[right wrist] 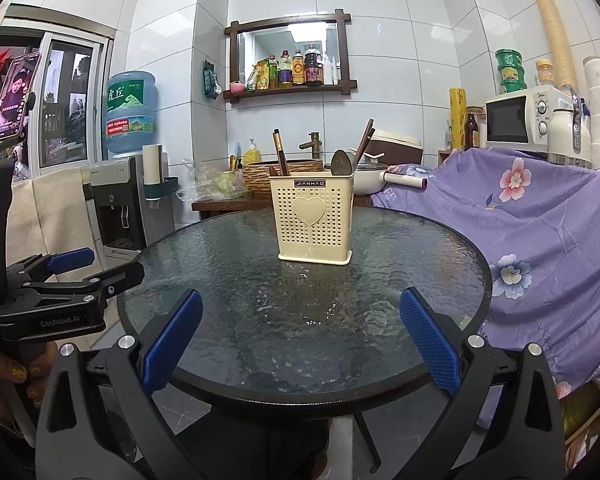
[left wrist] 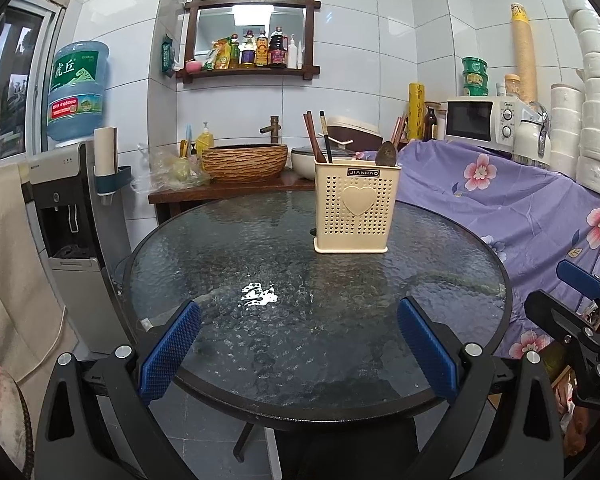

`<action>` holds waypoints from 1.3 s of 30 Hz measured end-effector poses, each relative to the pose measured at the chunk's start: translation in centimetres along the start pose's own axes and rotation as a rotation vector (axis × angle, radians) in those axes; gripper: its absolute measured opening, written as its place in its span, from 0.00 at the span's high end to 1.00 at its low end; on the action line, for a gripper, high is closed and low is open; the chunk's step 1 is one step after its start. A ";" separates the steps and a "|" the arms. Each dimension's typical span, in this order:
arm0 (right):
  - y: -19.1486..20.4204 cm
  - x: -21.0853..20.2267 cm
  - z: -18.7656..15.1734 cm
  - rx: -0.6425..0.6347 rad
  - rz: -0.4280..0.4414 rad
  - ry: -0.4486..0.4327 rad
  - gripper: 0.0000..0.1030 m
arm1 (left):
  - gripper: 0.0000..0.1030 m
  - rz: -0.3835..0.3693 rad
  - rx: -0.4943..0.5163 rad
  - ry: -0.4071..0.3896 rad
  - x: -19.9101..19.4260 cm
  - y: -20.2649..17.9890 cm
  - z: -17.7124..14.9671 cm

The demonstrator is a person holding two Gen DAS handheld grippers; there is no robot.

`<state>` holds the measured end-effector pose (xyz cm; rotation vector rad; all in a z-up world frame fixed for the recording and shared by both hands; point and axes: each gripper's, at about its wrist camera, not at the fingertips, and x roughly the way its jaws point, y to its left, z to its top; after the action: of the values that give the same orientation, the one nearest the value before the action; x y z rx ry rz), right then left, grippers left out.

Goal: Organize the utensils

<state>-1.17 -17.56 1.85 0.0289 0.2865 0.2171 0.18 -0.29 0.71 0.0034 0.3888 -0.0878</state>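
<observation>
Left gripper [left wrist: 299, 344], at the near edge of the round glass tabletop [left wrist: 228, 264], has its blue-padded fingers [left wrist: 168, 354] spread wide with nothing between them. Right gripper [right wrist: 300, 340], also at the near edge, is likewise spread wide and empty; its side shows at the right border of the left wrist view, just beside the left one. Cream perforated utensil holder [left wrist: 356, 212] stands upright toward the far edge of the tabletop, well apart from both grippers, ahead of the left gripper and slightly to its right, and almost straight ahead of the right gripper. From left to right in the holder: dark chopsticks [left wrist: 314, 136] leaning in the left part, a metal spoon [left wrist: 387, 154] with its bowl up in the right part, and, in the right wrist view, further chopsticks [right wrist: 365, 140] slanting out at the right.
</observation>
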 end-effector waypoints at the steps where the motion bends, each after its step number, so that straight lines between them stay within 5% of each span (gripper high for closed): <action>1: 0.0 0.0 0.0 0.001 0.000 0.001 0.06 | 0.06 -0.001 -0.003 0.003 0.0 0.0 0.0; 39: -0.1 0.4 -0.3 0.009 0.003 0.019 0.06 | 0.06 0.010 0.003 0.029 0.4 0.5 -0.2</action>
<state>-0.81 -17.60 1.42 0.0362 0.3064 0.2187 0.55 0.21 0.40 0.0095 0.4178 -0.0787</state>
